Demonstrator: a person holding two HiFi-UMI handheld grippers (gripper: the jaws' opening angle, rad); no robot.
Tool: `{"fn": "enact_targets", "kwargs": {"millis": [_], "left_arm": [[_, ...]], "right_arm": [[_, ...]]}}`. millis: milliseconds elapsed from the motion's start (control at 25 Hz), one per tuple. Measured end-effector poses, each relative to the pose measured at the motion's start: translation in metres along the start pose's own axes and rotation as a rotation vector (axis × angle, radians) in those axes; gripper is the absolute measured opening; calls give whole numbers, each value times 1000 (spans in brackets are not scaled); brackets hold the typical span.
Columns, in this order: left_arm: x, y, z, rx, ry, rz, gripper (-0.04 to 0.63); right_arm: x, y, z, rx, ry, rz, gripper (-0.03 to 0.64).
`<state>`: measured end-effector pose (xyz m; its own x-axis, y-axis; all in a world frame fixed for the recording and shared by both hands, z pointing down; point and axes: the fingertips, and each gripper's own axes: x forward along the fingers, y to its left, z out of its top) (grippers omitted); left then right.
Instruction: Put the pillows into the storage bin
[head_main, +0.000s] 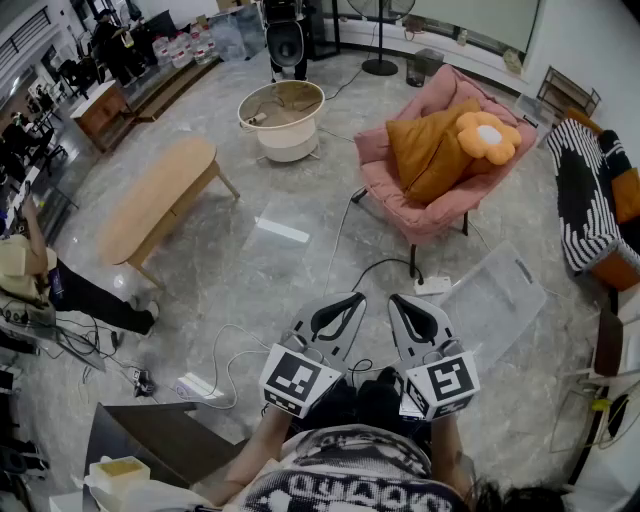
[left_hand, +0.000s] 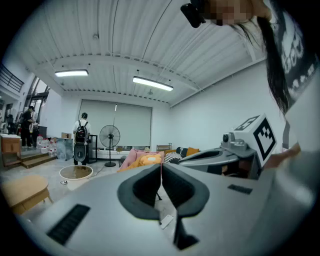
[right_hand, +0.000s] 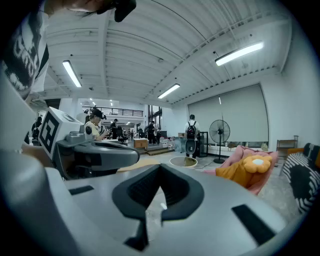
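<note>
Two burnt-orange square pillows (head_main: 425, 150) leaned against each other in the seat of a pink padded armchair (head_main: 420, 215). A flower-shaped pillow (head_main: 488, 135), with plump orange petals around a white centre, sat on top of them against the chair's back. All three looked soft and matte. The chair had rounded, quilted upholstery on thin dark legs.

Just beside the chair, on the floor to its right in the head view, lay a clear plastic storage bin (head_main: 497, 298), rectangular and see-through. A white power strip (head_main: 432, 286) with a black cord lay between bin and chair. Well beyond, a round cream tub (head_main: 283, 118) stood near an oval-topped wooden bench (head_main: 160, 195) on the glossy grey marbled floor (head_main: 280, 270).

The person's left gripper (head_main: 352, 297) and right gripper (head_main: 400, 300) were held side by side, well short of the armchair. Both were grey shells with black pads, and each carried a marker cube.

In the left gripper view, the left gripper (left_hand: 161, 167) had its jaws pressed together with nothing between them, and the flower-shaped pillow (left_hand: 149, 159) showed past the tips. The right gripper (right_hand: 160, 170) was likewise closed tight and empty, with the flower-shaped pillow (right_hand: 257, 162) off to its right.
</note>
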<state>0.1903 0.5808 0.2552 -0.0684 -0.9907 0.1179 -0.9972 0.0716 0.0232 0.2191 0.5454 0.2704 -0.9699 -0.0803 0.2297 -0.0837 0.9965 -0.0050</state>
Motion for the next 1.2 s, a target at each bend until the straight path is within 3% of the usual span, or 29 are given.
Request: {"fn": "enact_targets", "kwargs": {"millis": [280,600,1200], "left_arm": [[11,5,0,-1,9,9,15],[57,-3,5,6,14,45,15],[115,-24,-11,1,93,165,15]], "right_arm": [[3,-17,3,7,-39,-33,-2],[-3,-72,2,12,-52,-16,-2],[-6,-144,-31,69,-26,102,-2]]}}
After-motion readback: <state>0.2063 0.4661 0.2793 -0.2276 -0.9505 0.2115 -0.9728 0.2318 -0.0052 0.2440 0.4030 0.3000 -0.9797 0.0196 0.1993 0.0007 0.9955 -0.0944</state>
